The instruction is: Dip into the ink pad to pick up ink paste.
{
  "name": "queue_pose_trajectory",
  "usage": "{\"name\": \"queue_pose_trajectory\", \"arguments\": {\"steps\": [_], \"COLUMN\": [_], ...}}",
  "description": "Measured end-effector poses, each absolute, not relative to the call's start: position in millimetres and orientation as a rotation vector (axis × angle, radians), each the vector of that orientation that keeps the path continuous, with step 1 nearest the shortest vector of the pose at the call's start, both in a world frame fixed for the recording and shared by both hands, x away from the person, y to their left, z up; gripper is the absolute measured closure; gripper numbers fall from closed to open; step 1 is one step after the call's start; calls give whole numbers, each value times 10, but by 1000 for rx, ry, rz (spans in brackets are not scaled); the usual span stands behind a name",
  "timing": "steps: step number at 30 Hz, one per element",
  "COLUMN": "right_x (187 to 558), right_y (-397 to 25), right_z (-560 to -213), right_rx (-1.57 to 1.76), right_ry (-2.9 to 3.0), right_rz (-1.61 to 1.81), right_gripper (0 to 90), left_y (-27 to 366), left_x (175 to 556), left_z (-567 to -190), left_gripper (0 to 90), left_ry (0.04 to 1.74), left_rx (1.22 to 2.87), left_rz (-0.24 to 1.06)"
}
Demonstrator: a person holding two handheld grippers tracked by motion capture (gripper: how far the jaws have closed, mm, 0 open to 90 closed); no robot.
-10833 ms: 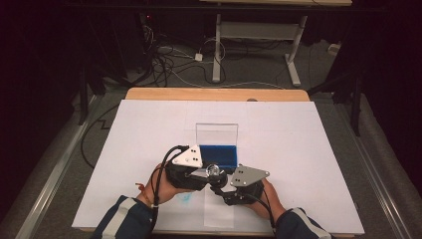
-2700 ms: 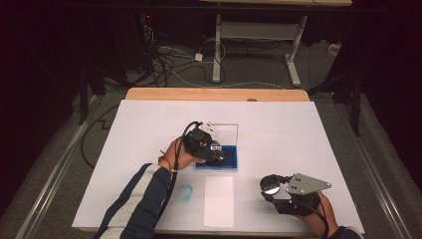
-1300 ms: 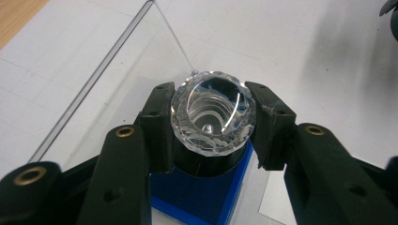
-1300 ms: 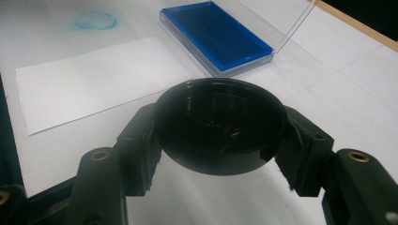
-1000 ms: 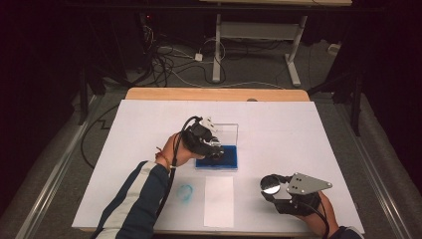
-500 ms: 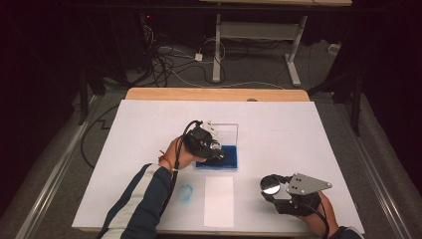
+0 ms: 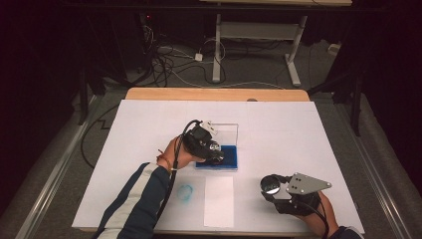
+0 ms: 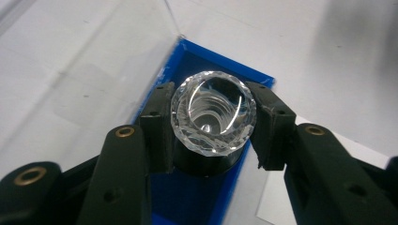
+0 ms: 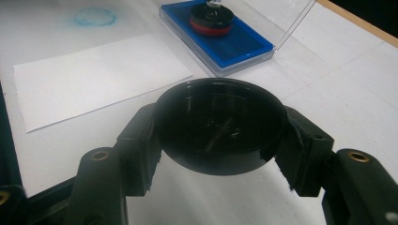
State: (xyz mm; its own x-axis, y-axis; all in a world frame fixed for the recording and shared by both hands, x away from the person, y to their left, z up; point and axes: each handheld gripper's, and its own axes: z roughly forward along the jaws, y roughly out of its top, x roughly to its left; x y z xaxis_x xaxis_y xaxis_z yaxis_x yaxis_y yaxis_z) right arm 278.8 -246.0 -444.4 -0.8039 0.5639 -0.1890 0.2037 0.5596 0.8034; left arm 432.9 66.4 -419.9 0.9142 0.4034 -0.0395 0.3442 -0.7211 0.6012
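Observation:
A round stamp with a faceted clear crystal handle stands on the blue ink pad, and my left gripper is shut on it. From above, that left gripper sits over the ink pad, whose clear lid stands open behind it. Near the front right of the table my right gripper is shut on a black round cap. Beyond the cap, the right gripper view shows the stamp's black and red base resting on the ink pad.
A white paper sheet lies at the front middle of the white table cover. A blue ring mark is printed on the cover to its left. The table's wooden back edge borders dark floor with cables.
About ten seconds ago both grippers met near the front middle. Since then the left one carried the stamp onto the ink pad and the right one moved right with the cap. The last second shows almost no movement.

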Motion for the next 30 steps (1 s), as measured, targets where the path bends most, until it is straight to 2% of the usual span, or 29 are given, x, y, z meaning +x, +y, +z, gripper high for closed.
{"name": "queue_pose_trajectory", "arguments": {"steps": [7, 30], "right_x": [2768, 2772], "right_y": [-2452, -2450], "right_z": [-4436, -4438], "right_rx": [609, 610], "right_ry": [2369, 2368], "right_rz": [1142, 1135], "right_gripper": [386, 386], "left_y": [710, 756], "left_x": [4343, 4348], "left_z": [-4302, -4387], "left_gripper": [546, 546], "left_ry": [565, 579], "left_rx": [2360, 2293], "left_rz": [98, 55]}}
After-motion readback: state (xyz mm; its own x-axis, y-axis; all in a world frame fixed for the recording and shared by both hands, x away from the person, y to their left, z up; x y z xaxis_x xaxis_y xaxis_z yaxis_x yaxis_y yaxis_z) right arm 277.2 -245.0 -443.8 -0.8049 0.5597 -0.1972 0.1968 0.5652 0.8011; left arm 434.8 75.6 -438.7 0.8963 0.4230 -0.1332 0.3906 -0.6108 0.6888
